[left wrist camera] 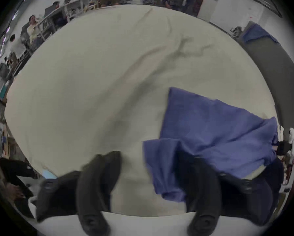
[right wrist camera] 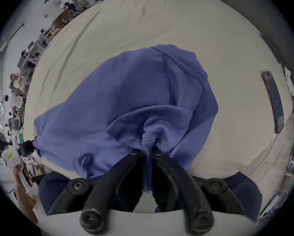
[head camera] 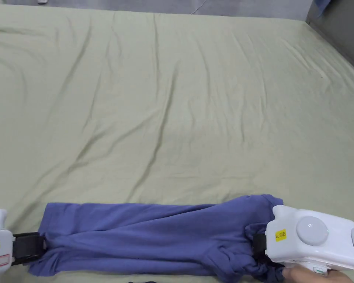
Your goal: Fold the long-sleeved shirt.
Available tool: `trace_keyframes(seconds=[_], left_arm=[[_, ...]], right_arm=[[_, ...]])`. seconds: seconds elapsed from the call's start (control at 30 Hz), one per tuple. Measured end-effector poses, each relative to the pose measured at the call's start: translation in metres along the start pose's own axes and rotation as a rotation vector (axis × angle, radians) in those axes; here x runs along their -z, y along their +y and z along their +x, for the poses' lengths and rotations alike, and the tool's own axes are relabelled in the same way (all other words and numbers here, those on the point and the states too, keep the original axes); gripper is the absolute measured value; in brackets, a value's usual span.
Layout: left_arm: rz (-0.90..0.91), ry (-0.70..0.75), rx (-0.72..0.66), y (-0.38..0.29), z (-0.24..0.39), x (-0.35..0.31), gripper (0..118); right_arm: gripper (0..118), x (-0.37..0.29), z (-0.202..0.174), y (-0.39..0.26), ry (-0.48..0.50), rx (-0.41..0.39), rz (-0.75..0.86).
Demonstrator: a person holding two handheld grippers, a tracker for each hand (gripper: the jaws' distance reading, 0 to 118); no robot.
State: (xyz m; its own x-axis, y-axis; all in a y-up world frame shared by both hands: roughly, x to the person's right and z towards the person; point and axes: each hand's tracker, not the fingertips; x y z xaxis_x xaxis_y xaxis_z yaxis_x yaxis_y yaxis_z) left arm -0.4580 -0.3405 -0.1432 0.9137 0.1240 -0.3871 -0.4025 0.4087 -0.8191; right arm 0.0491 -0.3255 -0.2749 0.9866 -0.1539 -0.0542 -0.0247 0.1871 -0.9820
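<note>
Item one, nearest my head camera: the right gripper (head camera: 259, 243), its white housing low at the near edge of the bed (head camera: 180, 92). In its own view I saw its jaws pressed together on a bunched knot of blue fabric, so I logged it as pinching the long-sleeved shirt (head camera: 146, 236) at that end.

Item two: the left gripper (head camera: 40, 246), at the shirt's opposite end. In the head view its black tips met the cloth edge. In its own view the jaws stood spread wide, one on bare sheet clear of the shirt, the other against the shirt's edge with cloth draped around it. I recorded it as open, not clamping; the view was blurred.

Item three: the shirt itself, a long narrow blue band lying along the near edge of the bed between the two grippers, flat on the olive sheet. Layers overlapped along its length; the end by the right gripper was rumpled and bunched, the end by the left gripper squarer. I could not tell where the sleeves lay.

Item four: a dark flat device (right wrist camera: 273, 101) on the bed, beyond the shirt's bunched end, well apart from it.

Progress, my judgement: the lengthwise folding looked done, the shirt already narrowed to a strip. Left to do: folding the strip across, end to end, and smoothing the bunched end.
</note>
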Motion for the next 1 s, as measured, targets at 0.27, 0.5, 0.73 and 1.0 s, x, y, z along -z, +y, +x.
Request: trace_keyframes(seconds=[0.27,0.5,0.73,1.0], left_arm=[[0.131,-0.162,-0.167,0.005,0.012,-0.058,110],[0.108,-0.267,-0.098,-0.039,0.044,-0.116,86],[0.175,-0.537,-0.268,-0.031,0.004,-0.069,25],[-0.064,-0.556,-0.228,0.008,-0.049,0.035,116]], right_arm=[[75,-0.082,0.007,0.003,0.023,-0.028,0.115],[111,-0.145,-0.002,-0.039,0.110,-0.118,0.360],[0,-0.107,-0.015,-0.046,0.368,-0.150,0.256],[0,-0.072,-0.029,-0.046,0.515,-0.300,0.172]])
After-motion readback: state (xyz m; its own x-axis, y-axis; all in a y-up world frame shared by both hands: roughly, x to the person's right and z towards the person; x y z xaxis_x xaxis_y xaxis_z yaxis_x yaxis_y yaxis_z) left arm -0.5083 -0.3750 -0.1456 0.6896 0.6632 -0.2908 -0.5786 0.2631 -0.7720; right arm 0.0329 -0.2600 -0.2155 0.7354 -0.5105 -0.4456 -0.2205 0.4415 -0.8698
